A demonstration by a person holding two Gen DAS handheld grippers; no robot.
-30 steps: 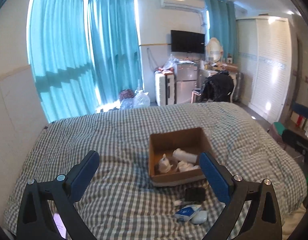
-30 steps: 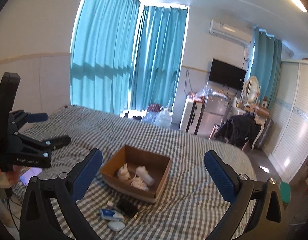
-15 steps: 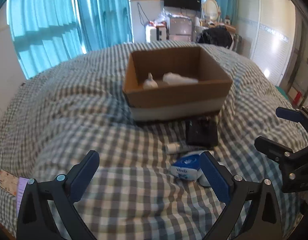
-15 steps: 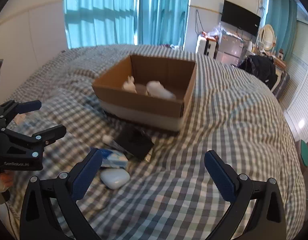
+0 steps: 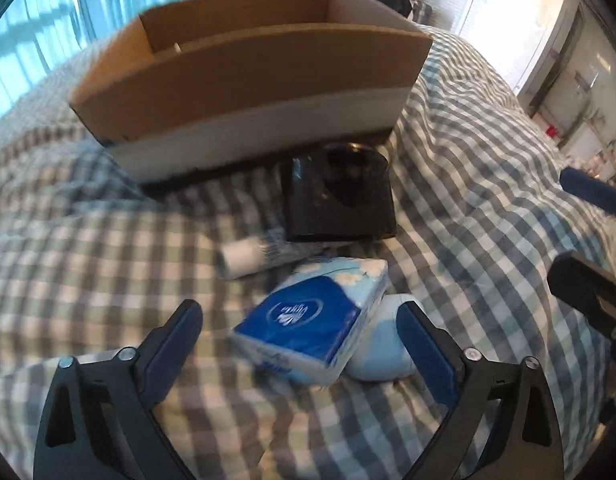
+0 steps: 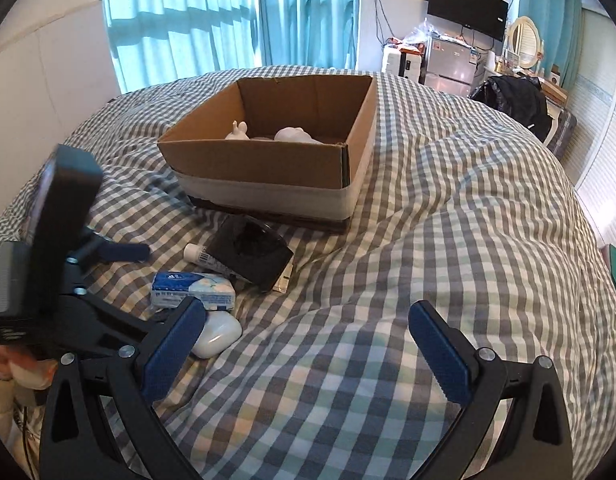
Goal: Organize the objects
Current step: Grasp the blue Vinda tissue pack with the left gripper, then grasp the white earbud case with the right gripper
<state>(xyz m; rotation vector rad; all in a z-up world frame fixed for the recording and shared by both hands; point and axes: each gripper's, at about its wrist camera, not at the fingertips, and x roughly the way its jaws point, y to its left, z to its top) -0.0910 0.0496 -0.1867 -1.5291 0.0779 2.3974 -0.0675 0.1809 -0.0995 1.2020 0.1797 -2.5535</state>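
Moved: left gripper (image 5: 299, 332) has dropped in close since half a second ago; the pile now fills its view, and the box contents are hidden behind the near wall. Right gripper (image 6: 308, 334) also came nearer, less so.
Left fingers: spread wide, holding nothing, straddling the tissue pack (image 5: 312, 320) without touching it.
Right fingers: spread wide, empty, over bare checked bedspread (image 6: 448, 240).
Tissue pack: blue and white, tilted, resting partly on white oval case (image 5: 384, 344).
White tube (image 5: 251, 256): just behind the pack, its far end under the black pouch (image 5: 340, 196).
Black pouch: glossy, lying against the front wall of cardboard box (image 5: 247, 92).
Box: on the bed, open top; right wrist view shows white items inside (image 6: 267, 134), one with small ears.
Blur: left wrist view is smeared, label text unreadable.
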